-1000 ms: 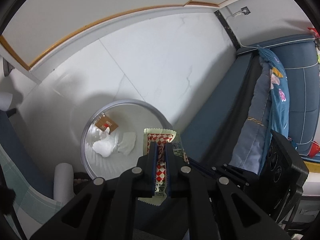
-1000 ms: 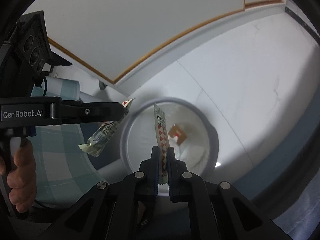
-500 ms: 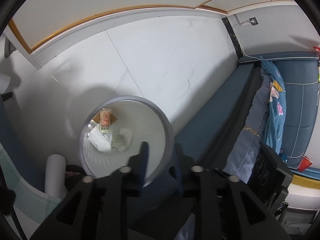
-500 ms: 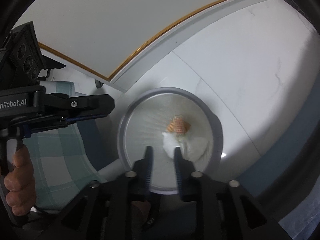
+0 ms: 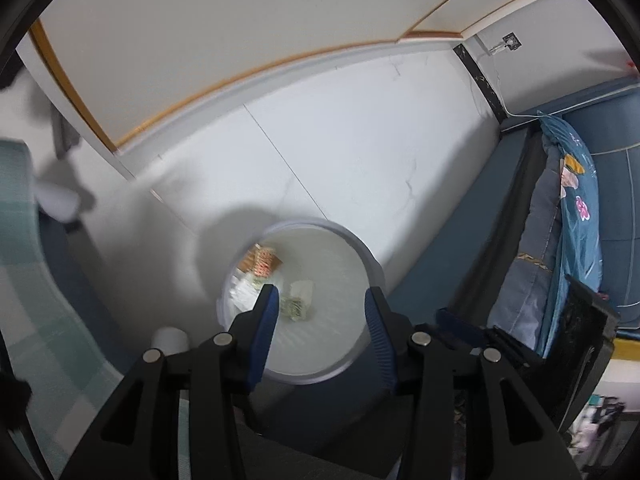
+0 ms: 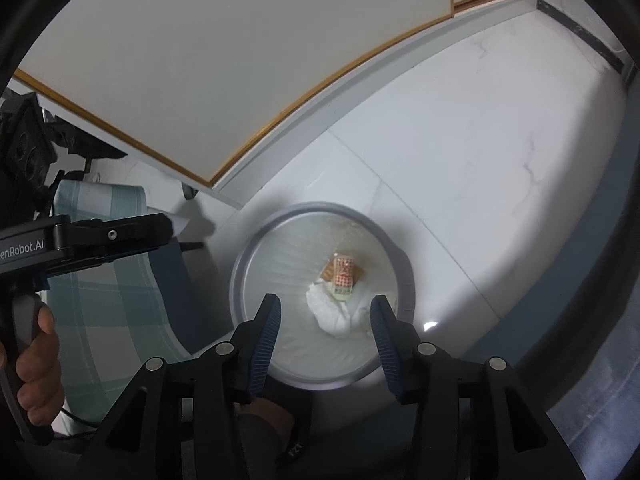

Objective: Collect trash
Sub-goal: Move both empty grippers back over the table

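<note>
A round white trash bin (image 5: 372, 264) stands on the floor below both grippers. In the left wrist view my left gripper (image 5: 318, 296) hangs over it, jaws opening with nothing between them. A red-and-white checked wrapper (image 5: 264, 260) and a greenish wrapper (image 5: 294, 308) lie at the bottom. In the right wrist view my right gripper (image 6: 324, 308) is also above the bin (image 6: 240, 280), jaws opening and empty. Inside lie the checked wrapper (image 6: 344, 276) and crumpled white tissue (image 6: 332, 312). The left gripper (image 6: 120, 236), held by a hand (image 6: 32, 352), shows at the left edge.
White tiled floor (image 5: 360, 152) runs to a wall with a wood-trimmed baseboard. A blue sofa with a floral cushion (image 5: 568, 200) is at the right. Teal checked cloth (image 6: 100, 300) hangs just left of the bin. The right gripper's black body (image 5: 580, 340) sits close on the right.
Both grippers went from shut on snack wrappers to open. The wrappers dropped into the bin. Both hands have risen slightly above it.
</note>
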Tool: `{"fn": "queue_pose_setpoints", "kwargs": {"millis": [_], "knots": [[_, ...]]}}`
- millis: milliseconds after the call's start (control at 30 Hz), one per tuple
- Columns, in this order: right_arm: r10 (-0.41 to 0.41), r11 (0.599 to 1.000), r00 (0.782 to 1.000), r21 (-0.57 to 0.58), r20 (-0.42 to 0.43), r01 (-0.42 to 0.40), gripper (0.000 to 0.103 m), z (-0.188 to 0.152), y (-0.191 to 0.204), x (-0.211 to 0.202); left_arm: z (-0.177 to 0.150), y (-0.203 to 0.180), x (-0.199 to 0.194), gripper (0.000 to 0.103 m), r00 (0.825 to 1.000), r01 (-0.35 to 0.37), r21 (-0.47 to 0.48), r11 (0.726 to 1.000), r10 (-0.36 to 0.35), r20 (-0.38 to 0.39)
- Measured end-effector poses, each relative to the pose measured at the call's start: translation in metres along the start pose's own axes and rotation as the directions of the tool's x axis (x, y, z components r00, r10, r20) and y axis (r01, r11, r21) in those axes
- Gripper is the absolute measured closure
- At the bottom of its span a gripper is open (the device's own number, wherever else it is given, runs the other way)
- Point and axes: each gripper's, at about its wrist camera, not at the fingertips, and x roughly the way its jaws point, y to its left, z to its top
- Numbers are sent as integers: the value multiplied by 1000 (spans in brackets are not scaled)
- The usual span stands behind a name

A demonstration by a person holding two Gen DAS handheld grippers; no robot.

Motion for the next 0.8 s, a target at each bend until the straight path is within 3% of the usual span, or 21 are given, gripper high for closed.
{"fn": "queue_pose_setpoints", "kwargs": {"millis": [167, 267, 433, 567, 667, 800], "knots": [[8, 1000, 995, -21, 103, -5, 58, 7, 10, -34, 1, -9, -50, 63, 989, -68, 61, 996, 59, 136], [12, 999, 985, -35, 171, -6, 58, 14, 22, -58, -6, -14, -84, 63, 971, -115, 76, 990, 96, 217], [34, 997, 951, -71, 306, -13, 58, 26, 61, -102, -27, -17, -141, 63, 914, -160, 36, 987, 134, 383], [79, 988, 926, -150, 370, -24, 58, 30, 103, -130, -48, -9, -179, 59, 850, -218, -16, 976, 198, 488], [115, 973, 900, -231, 421, -16, 52, 26, 142, -152, -75, 16, -216, 57, 785, -224, -105, 969, 243, 570], [190, 930, 858, -367, 478, -1, 51, 14, 199, -181, -113, 50, -262, 44, 697, -234, -205, 950, 311, 647]]}}
